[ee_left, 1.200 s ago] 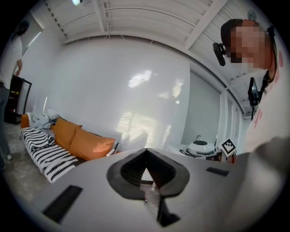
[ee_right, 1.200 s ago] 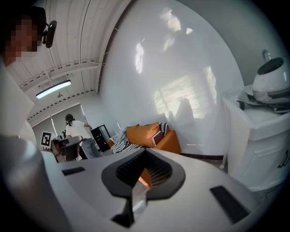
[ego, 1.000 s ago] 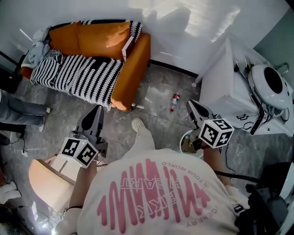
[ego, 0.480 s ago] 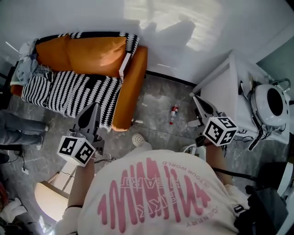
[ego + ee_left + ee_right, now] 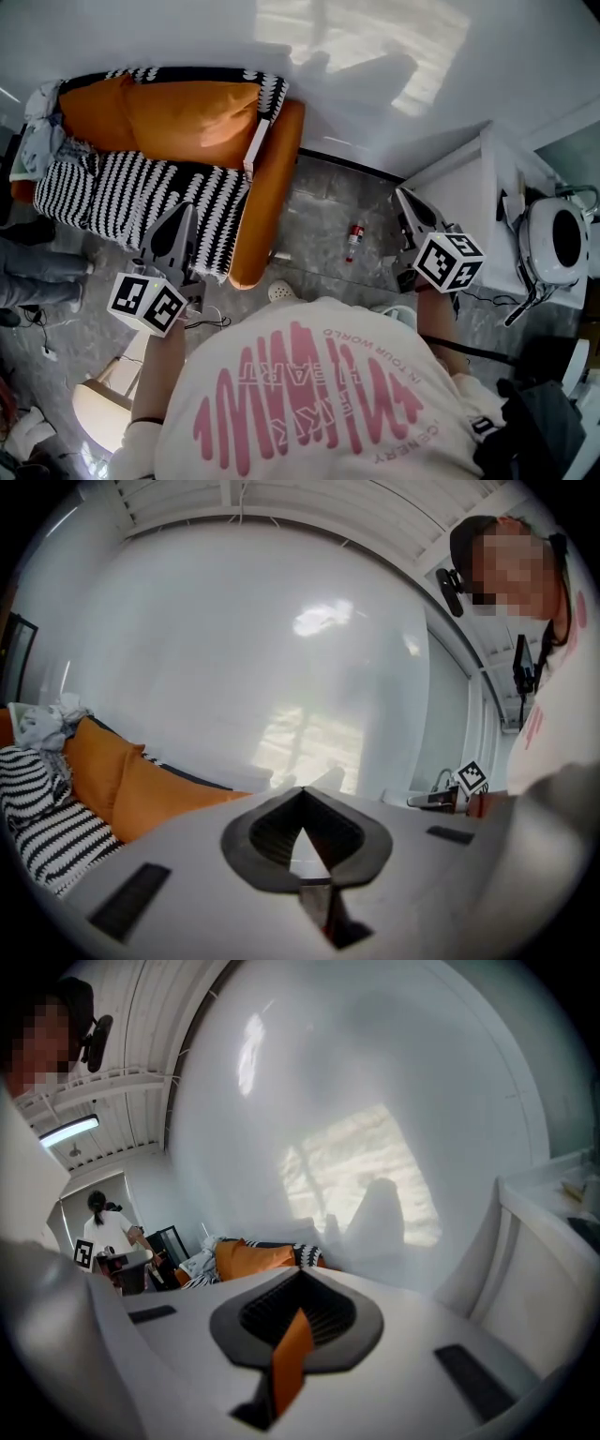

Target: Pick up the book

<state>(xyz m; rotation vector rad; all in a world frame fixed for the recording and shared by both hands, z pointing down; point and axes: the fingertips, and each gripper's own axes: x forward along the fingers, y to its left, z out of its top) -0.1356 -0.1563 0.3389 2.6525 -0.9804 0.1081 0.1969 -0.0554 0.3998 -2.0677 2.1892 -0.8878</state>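
A thin white book (image 5: pixel 255 144) stands wedged between the back cushion and the right armrest of the orange sofa (image 5: pixel 159 112), which a black-and-white striped blanket (image 5: pixel 122 202) partly covers. My left gripper (image 5: pixel 178 217) is shut and empty, its tip over the blanket's front edge, well short of the book. My right gripper (image 5: pixel 405 199) hangs above the floor near the white table, its jaws shut with nothing in them. In the left gripper view the shut left gripper (image 5: pixel 302 789) points at the white wall, with the sofa (image 5: pixel 112 789) at the left. In the right gripper view the right gripper (image 5: pixel 300 1274) faces the wall and the distant sofa (image 5: pixel 253 1258).
A small bottle (image 5: pixel 356 234) lies on the grey floor between sofa and white table (image 5: pixel 469 187). A round white appliance (image 5: pixel 561 239) sits at the right. A pale shoe (image 5: pixel 279 291) is by my feet. Someone's legs (image 5: pixel 37 272) stand at the left, a beige stool (image 5: pixel 103 412) behind me.
I have walked toward the sofa and wall: the sofa now sits lower and nearer in the head view. Both grippers came forward with me and stayed shut.
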